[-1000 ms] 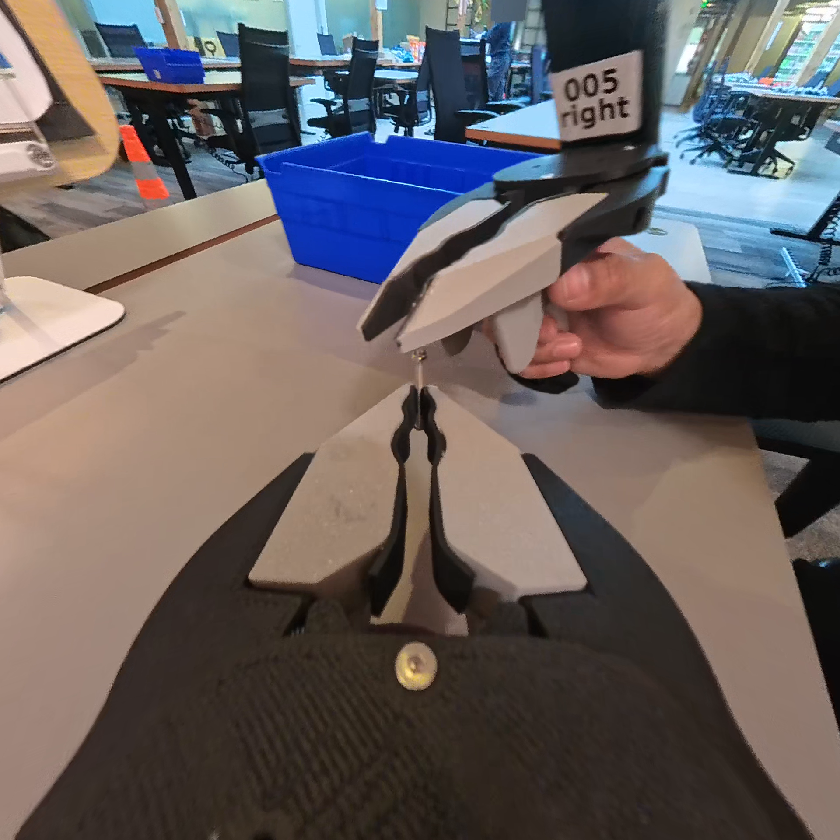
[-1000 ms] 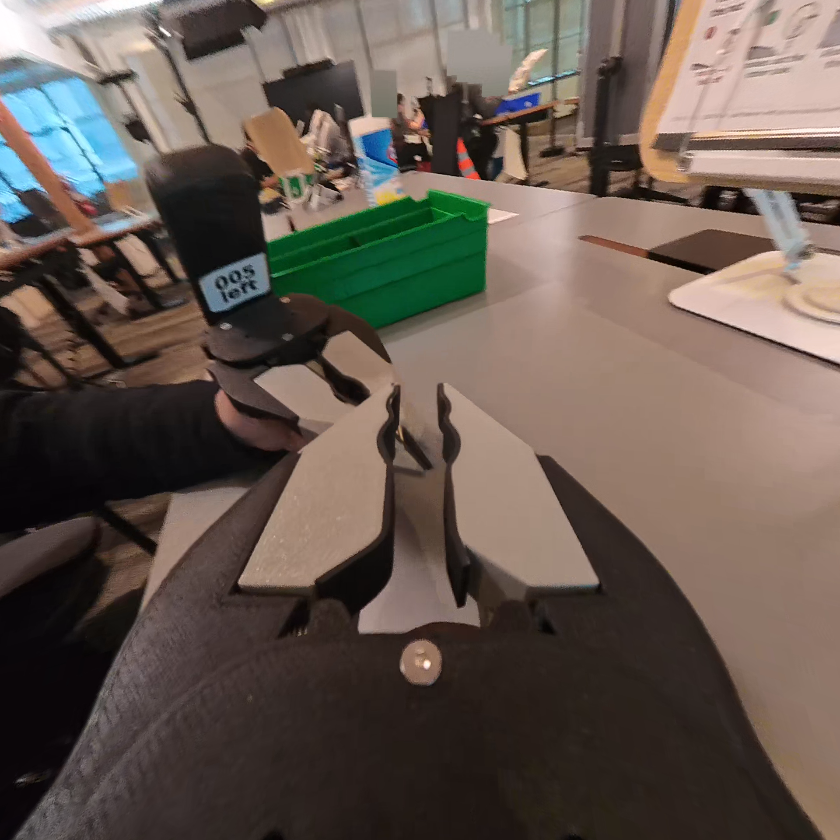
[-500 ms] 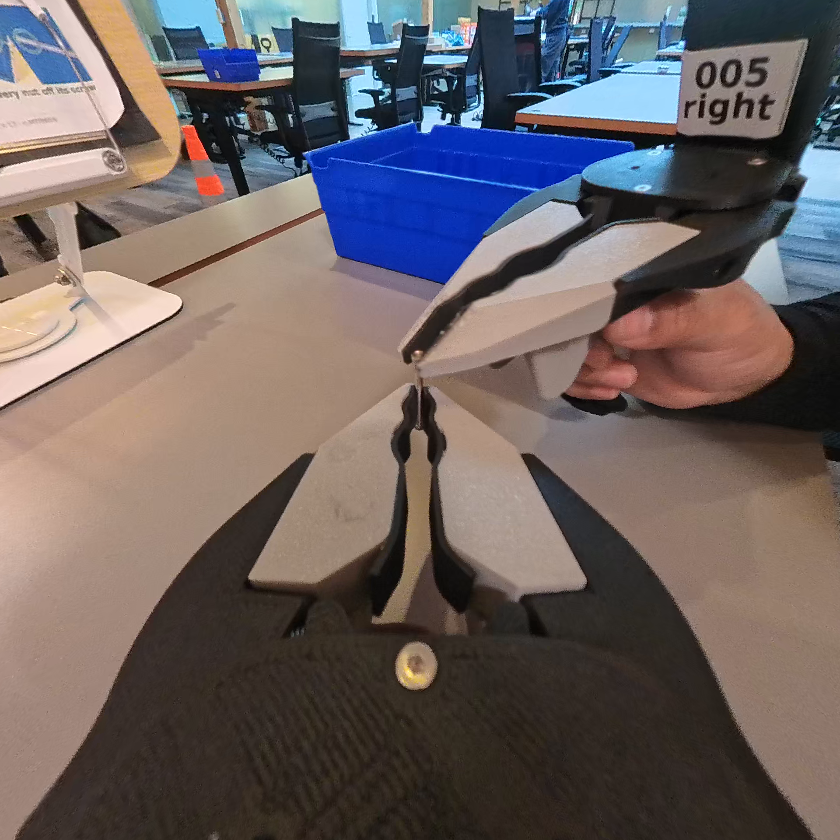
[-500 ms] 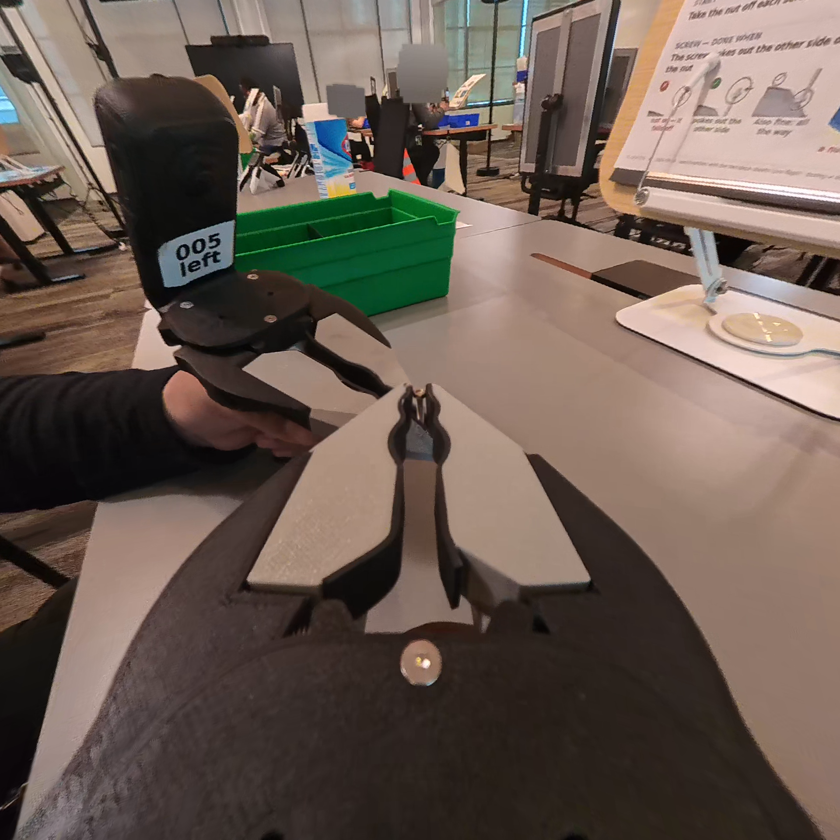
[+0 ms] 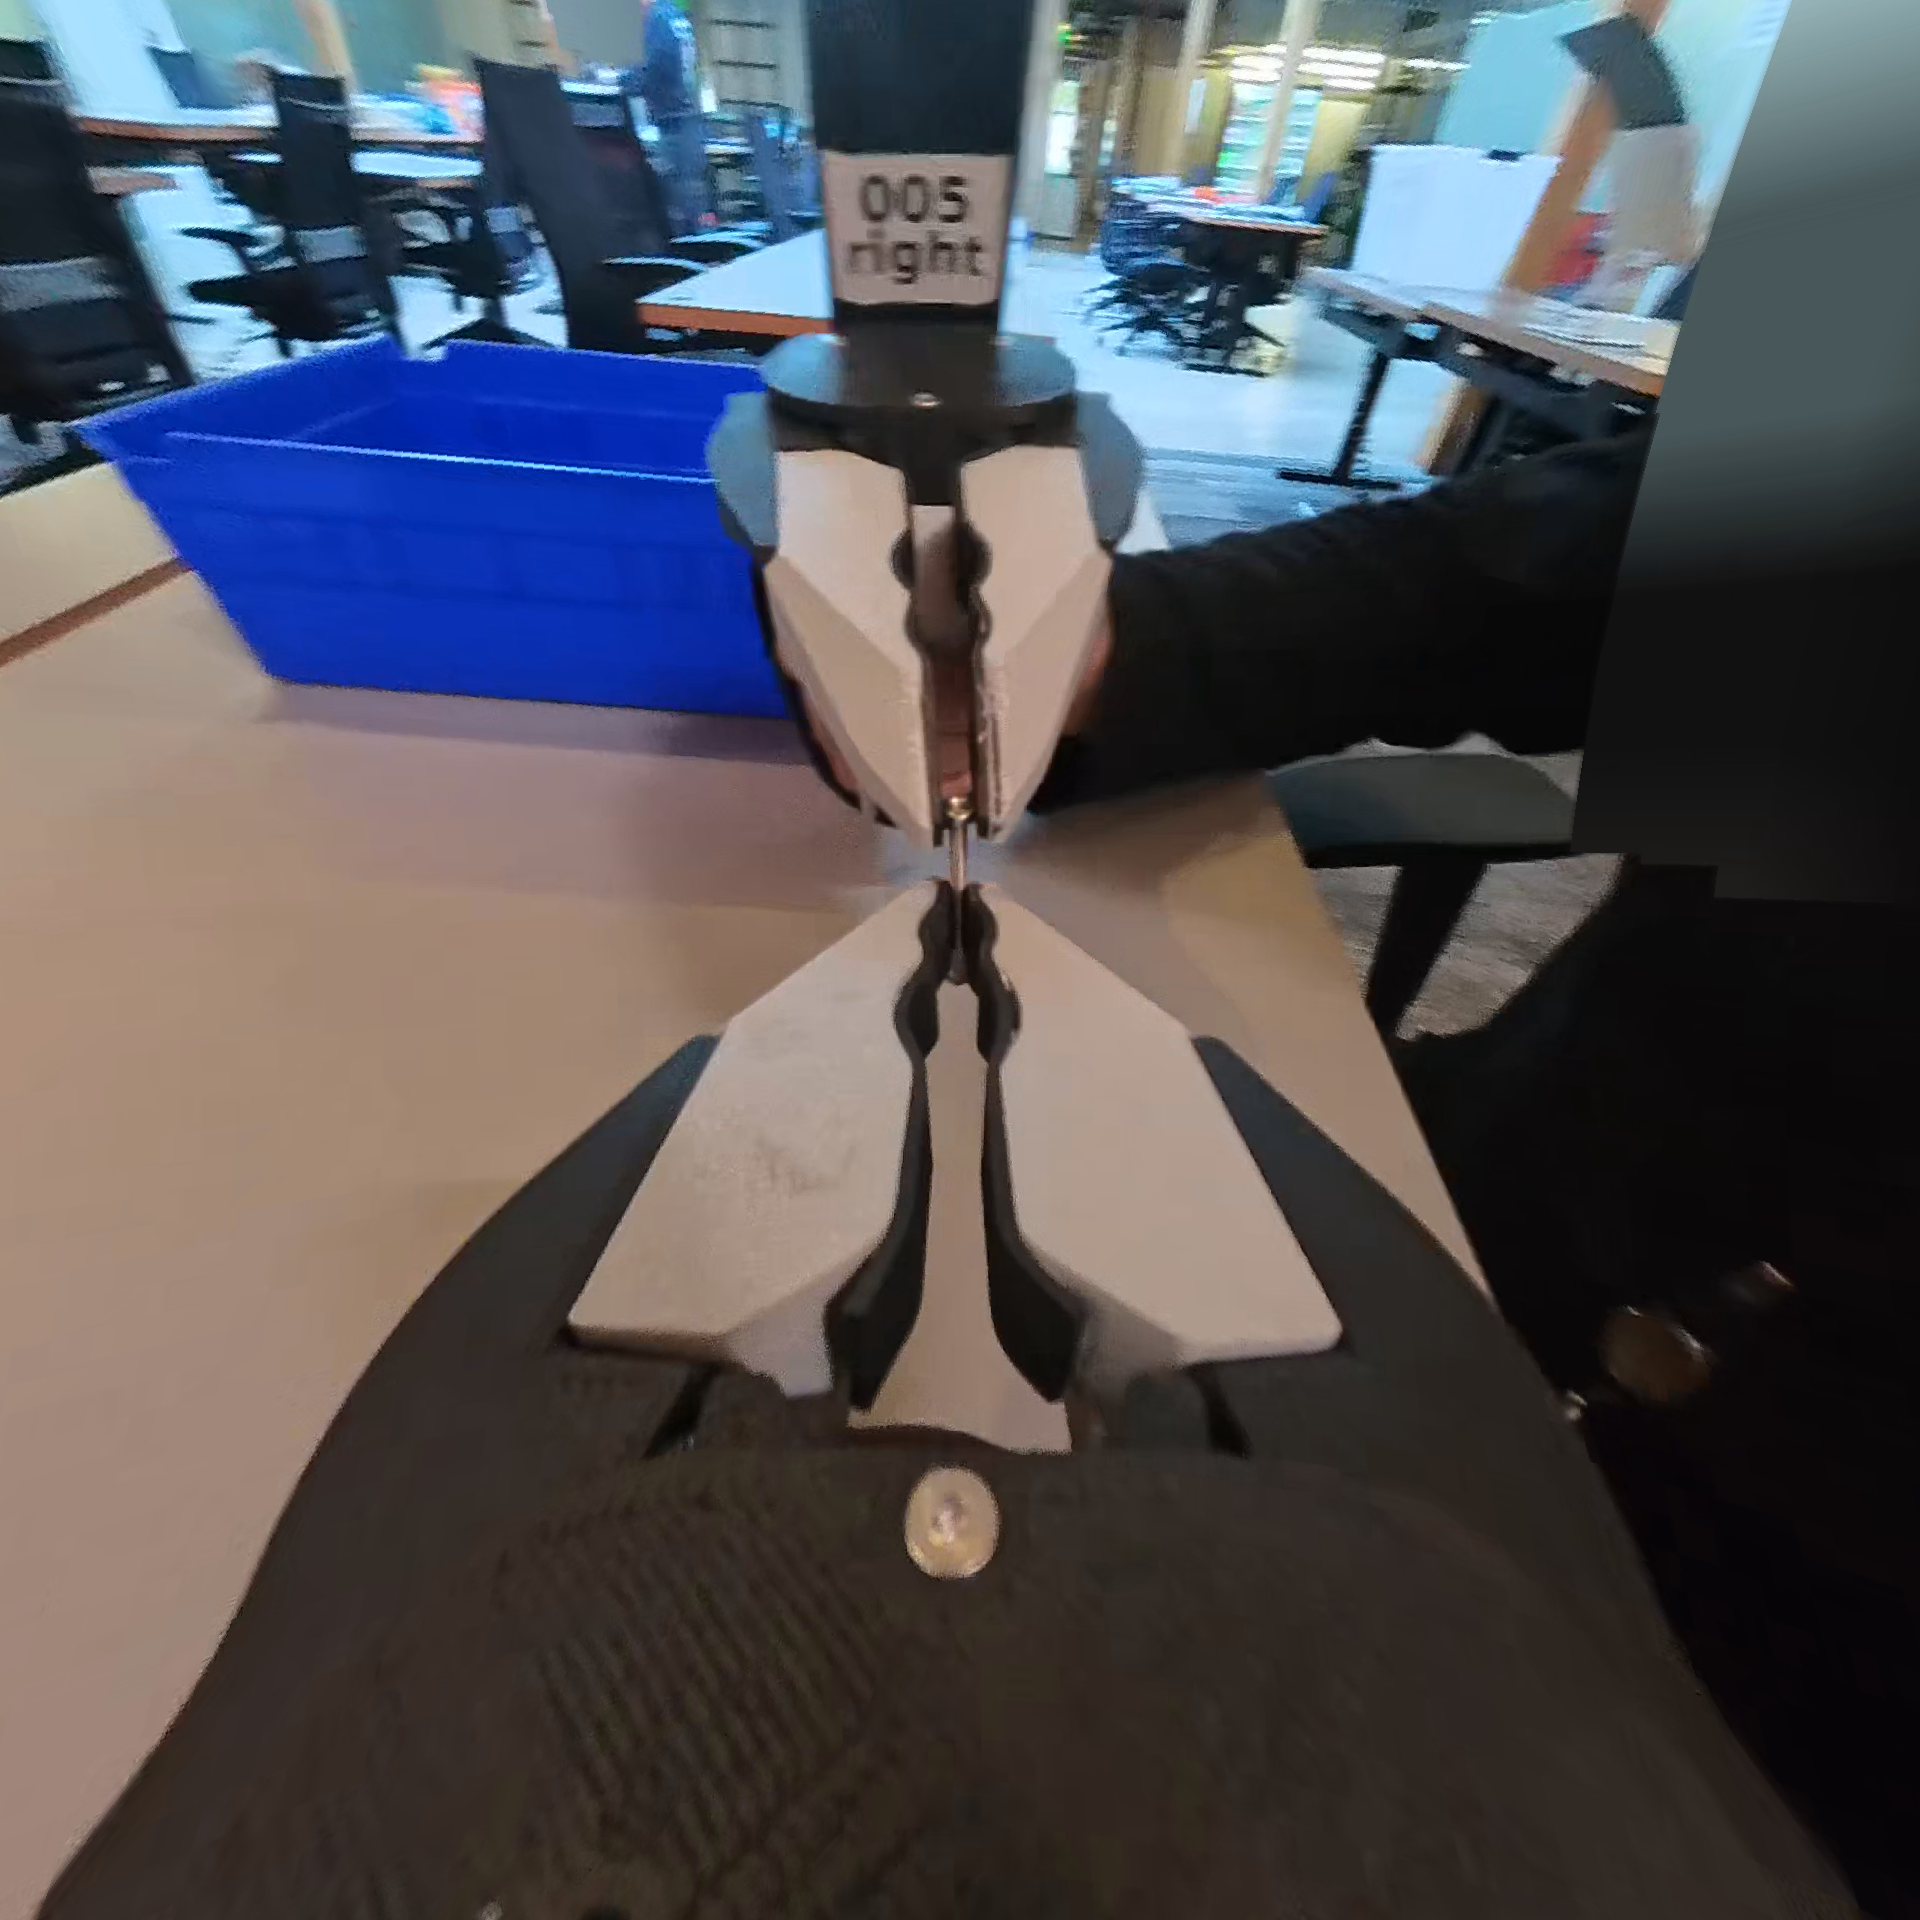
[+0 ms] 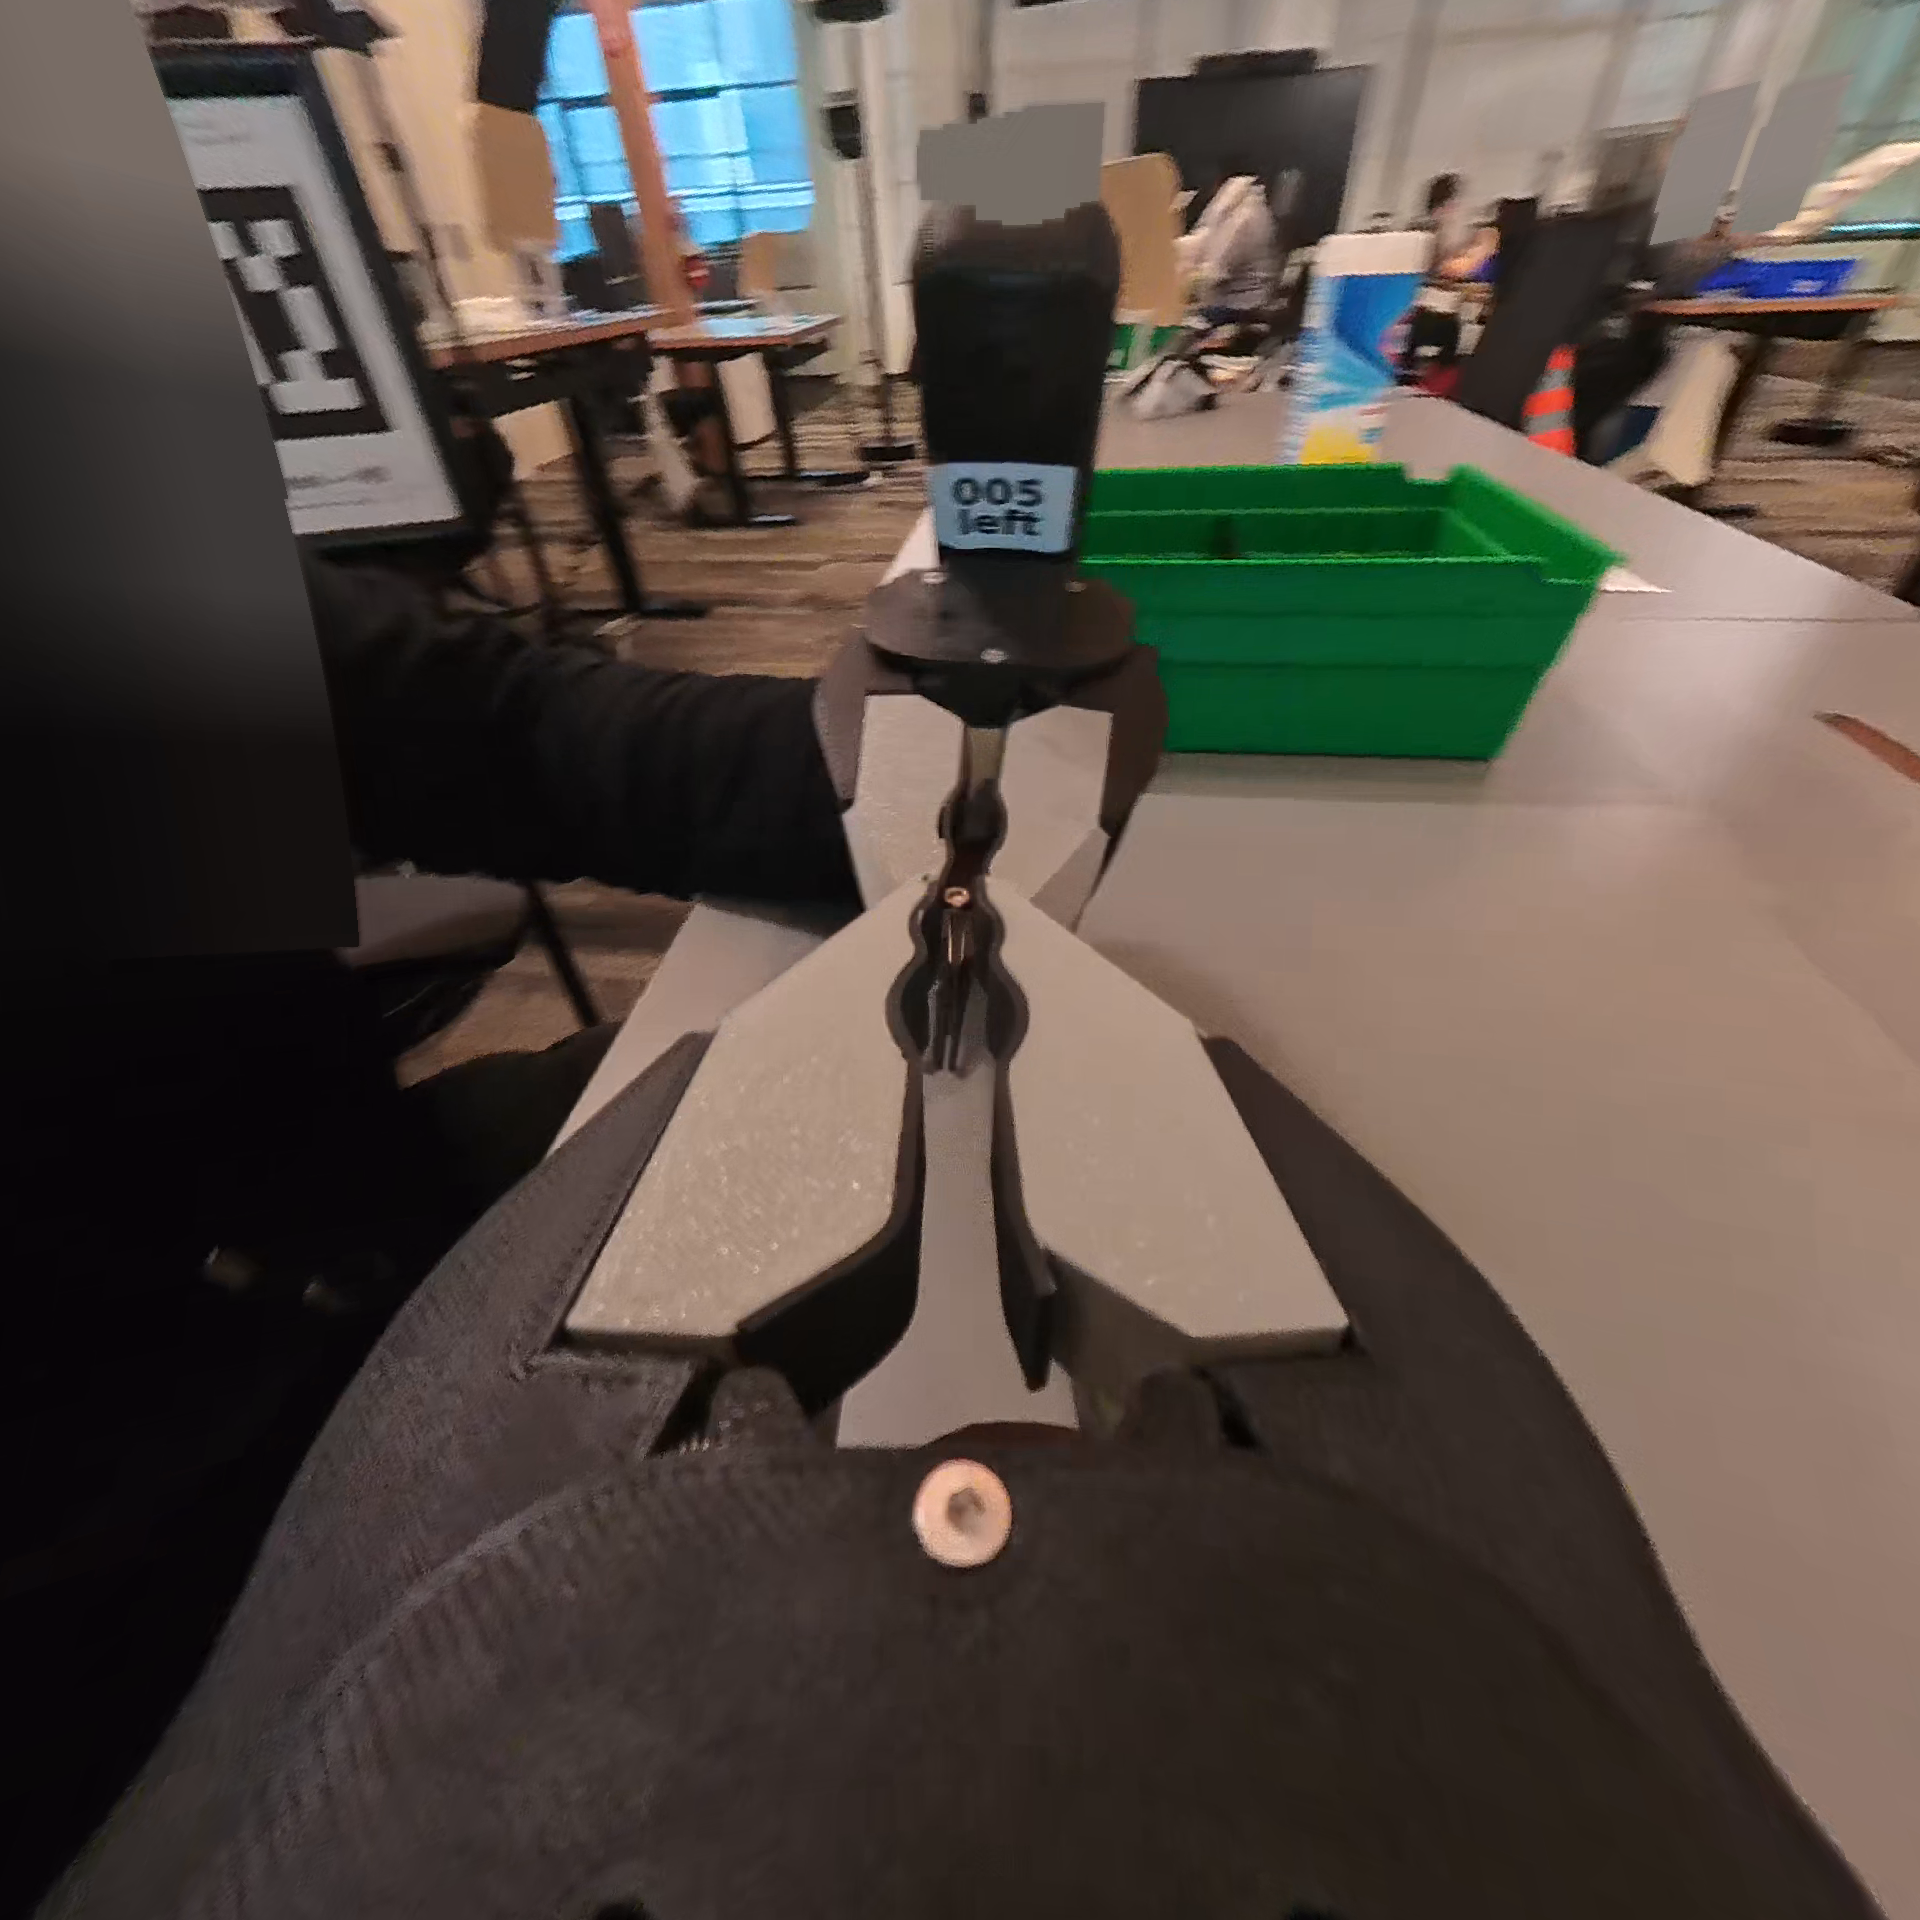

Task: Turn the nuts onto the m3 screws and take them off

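A thin M3 screw [image 5: 962, 860] stands between the two grippers above the grey table [image 5: 312, 935]. My left gripper [image 5: 958, 920] is shut on the screw's lower end. My right gripper [image 5: 961, 816] faces it head-on from above, tips pointing down, shut on a small nut [image 5: 959, 803] at the screw's upper end. In the right wrist view my right gripper [image 6: 954, 906] pinches the nut [image 6: 954, 894]. The screw's shaft [image 6: 953, 940] shows through the gap between the fingers. The left gripper [image 6: 943, 1029] reaches in underneath. How far the nut is threaded is hidden.
A blue bin [image 5: 468, 540] stands behind on the left in the left wrist view. A green divided bin [image 6: 1330, 623] stands at the back right in the right wrist view. Black sleeves [image 5: 1351, 623] hold the grippers. The table's edge [image 5: 1340, 935] runs close by. The grippers are tip to tip, or close to it.
My right gripper went from open to shut at the top of the screw. Both grippers then swung round to face each other head-on. The left gripper kept hold of the screw.
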The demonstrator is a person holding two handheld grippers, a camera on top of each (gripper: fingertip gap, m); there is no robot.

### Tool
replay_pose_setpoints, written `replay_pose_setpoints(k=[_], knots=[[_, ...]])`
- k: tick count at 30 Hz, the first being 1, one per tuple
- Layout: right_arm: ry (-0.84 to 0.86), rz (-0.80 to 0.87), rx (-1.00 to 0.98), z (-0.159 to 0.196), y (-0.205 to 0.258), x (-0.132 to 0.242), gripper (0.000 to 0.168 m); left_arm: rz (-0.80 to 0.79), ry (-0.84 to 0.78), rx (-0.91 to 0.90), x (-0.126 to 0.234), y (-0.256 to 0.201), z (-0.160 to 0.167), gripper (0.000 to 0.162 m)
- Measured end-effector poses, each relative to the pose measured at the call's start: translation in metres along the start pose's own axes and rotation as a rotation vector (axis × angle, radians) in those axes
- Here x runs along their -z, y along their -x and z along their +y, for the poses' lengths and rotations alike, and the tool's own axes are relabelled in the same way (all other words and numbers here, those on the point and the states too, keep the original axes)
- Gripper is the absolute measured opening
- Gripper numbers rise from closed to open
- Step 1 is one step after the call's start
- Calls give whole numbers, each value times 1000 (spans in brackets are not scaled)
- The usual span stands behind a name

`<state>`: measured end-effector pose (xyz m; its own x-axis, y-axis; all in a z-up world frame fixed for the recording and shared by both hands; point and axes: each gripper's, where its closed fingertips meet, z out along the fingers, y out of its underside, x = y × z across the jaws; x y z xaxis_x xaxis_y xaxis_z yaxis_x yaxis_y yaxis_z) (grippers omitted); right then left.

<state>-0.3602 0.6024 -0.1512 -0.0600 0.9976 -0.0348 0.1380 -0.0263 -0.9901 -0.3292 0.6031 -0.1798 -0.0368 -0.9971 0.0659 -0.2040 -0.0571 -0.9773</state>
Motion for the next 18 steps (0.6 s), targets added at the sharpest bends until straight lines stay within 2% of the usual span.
replay_pose_setpoints(k=[5,8,12,14,16,18], knots=[[41,-212,50,1,25,-3,2,146,3,-27,1,-27,1,0],[69,-282,61,5,35,-3,2,201,22,-48,-1,-38,6,0],[26,-173,19,3,20,0,3,121,-7,-38,-4,-24,2,0],[38,-19,7,5,1,3,20,43,-30,-31,-4,-11,-2,0],[50,127,25,8,-13,9,29,-30,-33,-47,-6,-1,-2,0],[51,230,45,9,-20,15,32,-80,-17,-57,-8,6,0,0]])
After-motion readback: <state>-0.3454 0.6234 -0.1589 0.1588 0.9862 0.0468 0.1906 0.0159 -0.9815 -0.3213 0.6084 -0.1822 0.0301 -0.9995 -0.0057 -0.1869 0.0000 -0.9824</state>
